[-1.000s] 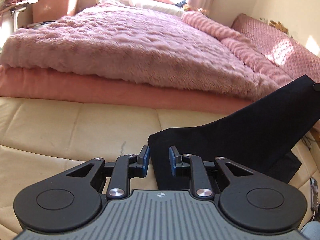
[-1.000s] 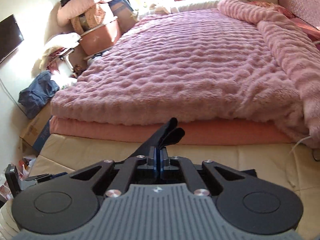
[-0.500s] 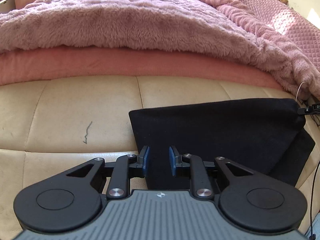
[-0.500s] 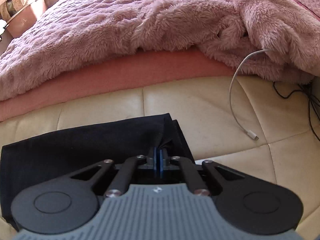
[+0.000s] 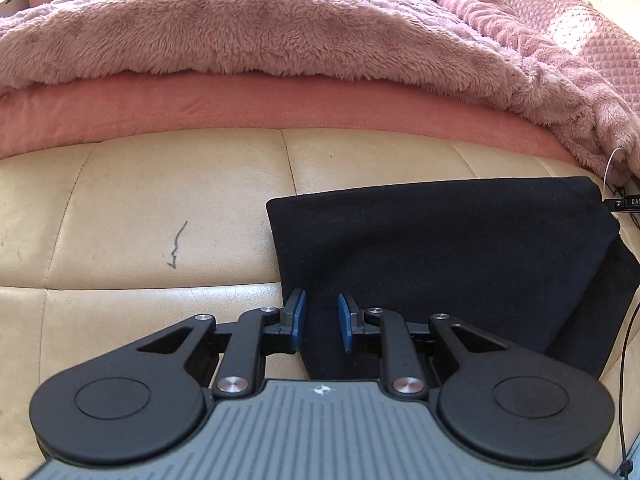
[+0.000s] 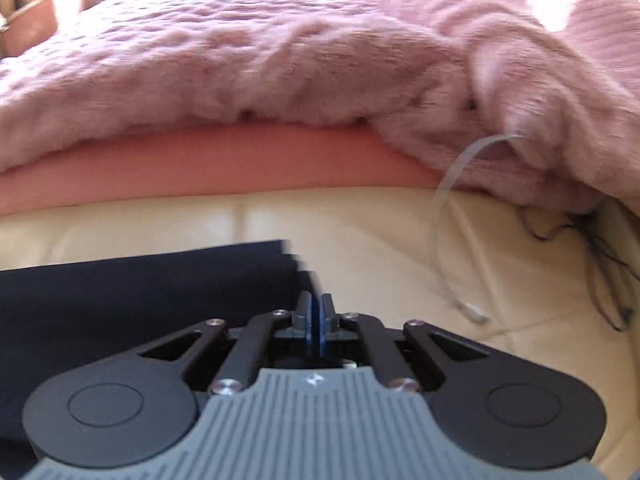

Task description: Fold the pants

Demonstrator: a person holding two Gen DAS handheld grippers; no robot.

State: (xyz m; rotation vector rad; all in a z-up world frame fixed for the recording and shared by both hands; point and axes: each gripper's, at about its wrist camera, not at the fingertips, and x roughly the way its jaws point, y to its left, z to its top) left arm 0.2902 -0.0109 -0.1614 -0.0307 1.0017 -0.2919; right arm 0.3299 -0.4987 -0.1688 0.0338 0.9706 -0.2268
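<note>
Right tongs [image 6: 319,322] pinching black pants [image 6: 140,288]

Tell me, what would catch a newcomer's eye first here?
Probably the black pants, folded flat on the cream cushioned surface. Behind them a fluffy pink blanket covers the bed. The right hand-held gripper is shut at the pants' right edge, beside a white cable.

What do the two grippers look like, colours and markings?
Both match: the left gripper and right gripper have black linkage arms with silver pivot screws, round black side housings, blue pads on the jaws, and a ribbed grey body bearing a small white logo.
</note>
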